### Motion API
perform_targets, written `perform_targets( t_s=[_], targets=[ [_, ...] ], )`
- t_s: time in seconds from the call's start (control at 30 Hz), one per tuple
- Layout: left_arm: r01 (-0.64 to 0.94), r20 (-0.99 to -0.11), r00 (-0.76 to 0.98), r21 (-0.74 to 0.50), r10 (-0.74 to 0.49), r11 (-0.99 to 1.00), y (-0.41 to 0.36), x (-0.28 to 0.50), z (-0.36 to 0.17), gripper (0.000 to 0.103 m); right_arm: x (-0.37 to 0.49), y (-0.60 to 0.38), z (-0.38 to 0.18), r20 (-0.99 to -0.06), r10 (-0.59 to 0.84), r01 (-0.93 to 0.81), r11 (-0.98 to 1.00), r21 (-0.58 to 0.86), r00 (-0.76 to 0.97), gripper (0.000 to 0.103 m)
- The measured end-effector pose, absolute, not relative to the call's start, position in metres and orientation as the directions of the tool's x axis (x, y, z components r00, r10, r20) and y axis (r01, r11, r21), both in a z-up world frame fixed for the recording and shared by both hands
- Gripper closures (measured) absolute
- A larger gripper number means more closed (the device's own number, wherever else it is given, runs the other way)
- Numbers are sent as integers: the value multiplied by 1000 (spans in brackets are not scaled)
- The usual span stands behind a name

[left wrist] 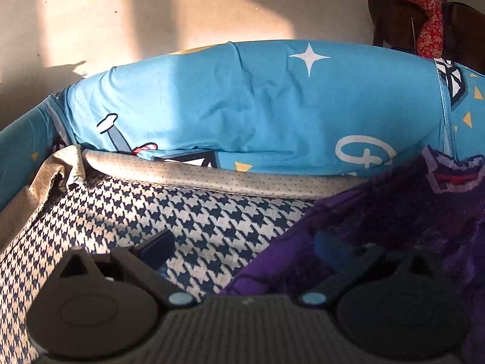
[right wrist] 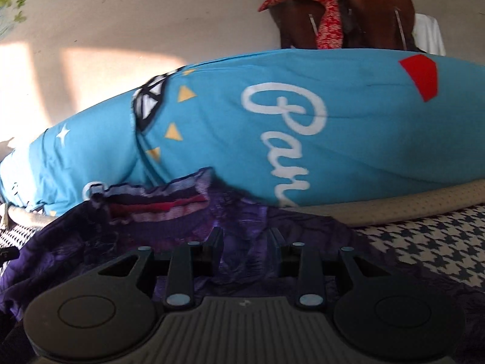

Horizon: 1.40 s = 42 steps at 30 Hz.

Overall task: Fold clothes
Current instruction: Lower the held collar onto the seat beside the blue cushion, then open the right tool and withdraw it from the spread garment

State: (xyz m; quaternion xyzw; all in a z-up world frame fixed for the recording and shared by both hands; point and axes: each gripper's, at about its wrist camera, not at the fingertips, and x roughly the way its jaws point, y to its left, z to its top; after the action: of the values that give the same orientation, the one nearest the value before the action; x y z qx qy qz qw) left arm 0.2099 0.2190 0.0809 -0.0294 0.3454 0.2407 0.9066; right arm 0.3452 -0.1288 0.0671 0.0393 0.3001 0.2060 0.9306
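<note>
Left wrist view, gripper: the left gripper (left wrist: 242, 248) sits low over the bed, its two dark fingers spread wide apart and grasping nothing.
Left wrist view, left finger: the left finger (left wrist: 156, 244) rests over the checked cover (left wrist: 151, 212), a navy and white houndstooth cloth.
Left wrist view, right finger: it lies on or in the purple garment (left wrist: 409, 212); its tip is dim and hard to make out.
Left wrist view, garment: crumpled at the right, on the checked cover, with a lighter collar edge at its far end.
Left wrist view, far side: a grey dotted roll (left wrist: 212, 176) runs across, and behind it lies a big blue pillow (left wrist: 257, 100) printed with a white star and yellow triangles.
Left wrist view, background: a sunlit pale wall (left wrist: 151, 15) and, far right, a dark wooden chair (left wrist: 394, 24) draped with a red patterned cloth (left wrist: 424, 15).

Right wrist view, gripper: the right gripper (right wrist: 247, 244) has its fingers parted, nothing between them, poised over the purple garment.
Right wrist view, garment: it fills the near left and middle, rumpled, collar toward the pillow.
Right wrist view, pillow: blue with white script lettering and a red patch, just beyond the garment.
Right wrist view, right side: checked cover and grey dotted roll.
Right wrist view, background: wall, brown chair and red cloth at the far top.
</note>
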Motion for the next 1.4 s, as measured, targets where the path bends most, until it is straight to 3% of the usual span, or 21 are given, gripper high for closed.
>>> perform_targets(
  t_s=[0.27, 0.4, 0.53, 0.6, 0.7, 0.87, 1.1, 1.27, 1.4],
  targets=[
    [-399, -656, 656, 117, 373, 909, 217, 230, 62, 2, 360, -175, 63, -541, 336, -254, 941, 222, 771, 68],
    [-391, -666, 652, 115, 363, 913, 217, 238, 56, 23, 366, -176, 54, -568, 368, -264, 929, 259, 737, 68],
    [-402, -680, 644, 88, 350, 911, 224, 244, 50, 38, 365, -165, 47, -586, 353, -277, 935, 219, 729, 66],
    [-402, -681, 645, 83, 346, 912, 226, 246, 48, 50, 365, -161, 43, -592, 343, -277, 939, 203, 729, 66],
    [-404, -674, 654, 74, 344, 912, 226, 250, 46, 59, 364, -153, 40, -587, 315, -277, 948, 156, 746, 66],
    [-417, -642, 664, 107, 383, 903, 223, 263, 47, 61, 364, -145, 39, -577, 284, -275, 956, 105, 765, 73],
    [-441, -615, 664, 137, 425, 887, 231, 280, 32, 60, 364, -138, 35, -563, 247, -264, 963, 53, 789, 73],
    [-482, -615, 641, 143, 460, 864, 233, 287, 30, 52, 365, -141, 33, -552, 254, -259, 963, 71, 794, 73],
    [-461, -621, 652, 130, 435, 878, 228, 281, 43, 54, 364, -145, 37, -556, 272, -261, 960, 101, 785, 73]
  ],
)
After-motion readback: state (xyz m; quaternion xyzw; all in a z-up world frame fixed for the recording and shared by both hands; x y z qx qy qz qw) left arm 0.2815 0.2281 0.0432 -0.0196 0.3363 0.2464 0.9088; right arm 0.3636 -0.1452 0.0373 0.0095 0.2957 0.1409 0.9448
